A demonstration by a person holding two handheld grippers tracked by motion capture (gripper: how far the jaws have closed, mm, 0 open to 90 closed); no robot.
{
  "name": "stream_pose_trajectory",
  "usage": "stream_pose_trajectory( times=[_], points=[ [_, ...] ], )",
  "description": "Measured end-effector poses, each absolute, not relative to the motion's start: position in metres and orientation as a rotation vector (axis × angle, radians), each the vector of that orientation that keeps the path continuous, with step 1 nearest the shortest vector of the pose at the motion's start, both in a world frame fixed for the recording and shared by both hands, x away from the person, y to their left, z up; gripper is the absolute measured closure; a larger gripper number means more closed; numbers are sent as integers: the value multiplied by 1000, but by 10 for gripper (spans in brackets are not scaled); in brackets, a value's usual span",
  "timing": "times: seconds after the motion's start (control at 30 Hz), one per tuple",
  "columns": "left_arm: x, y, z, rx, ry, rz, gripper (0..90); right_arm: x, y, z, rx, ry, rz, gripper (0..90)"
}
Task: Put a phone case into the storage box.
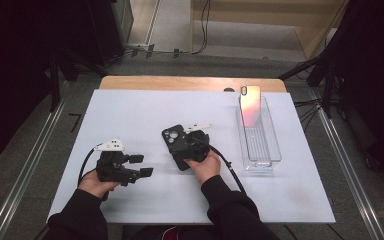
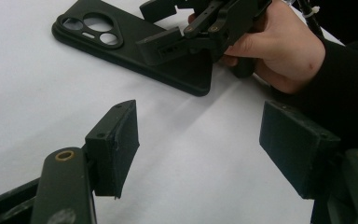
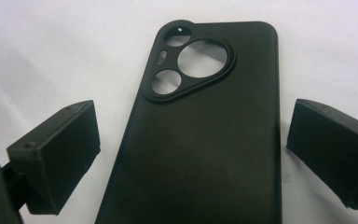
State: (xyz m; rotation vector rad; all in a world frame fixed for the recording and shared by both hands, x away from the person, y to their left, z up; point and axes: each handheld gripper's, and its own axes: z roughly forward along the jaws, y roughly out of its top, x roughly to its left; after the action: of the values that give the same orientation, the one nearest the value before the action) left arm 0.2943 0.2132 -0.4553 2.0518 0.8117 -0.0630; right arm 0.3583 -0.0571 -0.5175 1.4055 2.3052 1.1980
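White counter (image 1: 130, 115); flat on it near the middle, matte black rubbery phone case (image 3: 205, 140), camera cut-outs up. Straddling it for a side pinch, right gripper (image 3: 191, 154), jaws spread. Aside, left gripper (image 1: 139, 166), released, empty.

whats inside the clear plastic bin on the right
A pinkish, shiny phone stands tilted at the far end of the clear rectangular plastic bin; its lower part sits behind the glare of the wall. The rest of the bin looks empty.
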Motion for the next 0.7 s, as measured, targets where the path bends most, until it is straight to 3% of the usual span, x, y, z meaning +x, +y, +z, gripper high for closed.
stream_pose_trajectory(
  times=[0.7],
  points=[
    [294, 214, -455, 2050, 814, -62, 287, 354, -46, -517, 1307, 2342, 1039, 47]
  ],
)
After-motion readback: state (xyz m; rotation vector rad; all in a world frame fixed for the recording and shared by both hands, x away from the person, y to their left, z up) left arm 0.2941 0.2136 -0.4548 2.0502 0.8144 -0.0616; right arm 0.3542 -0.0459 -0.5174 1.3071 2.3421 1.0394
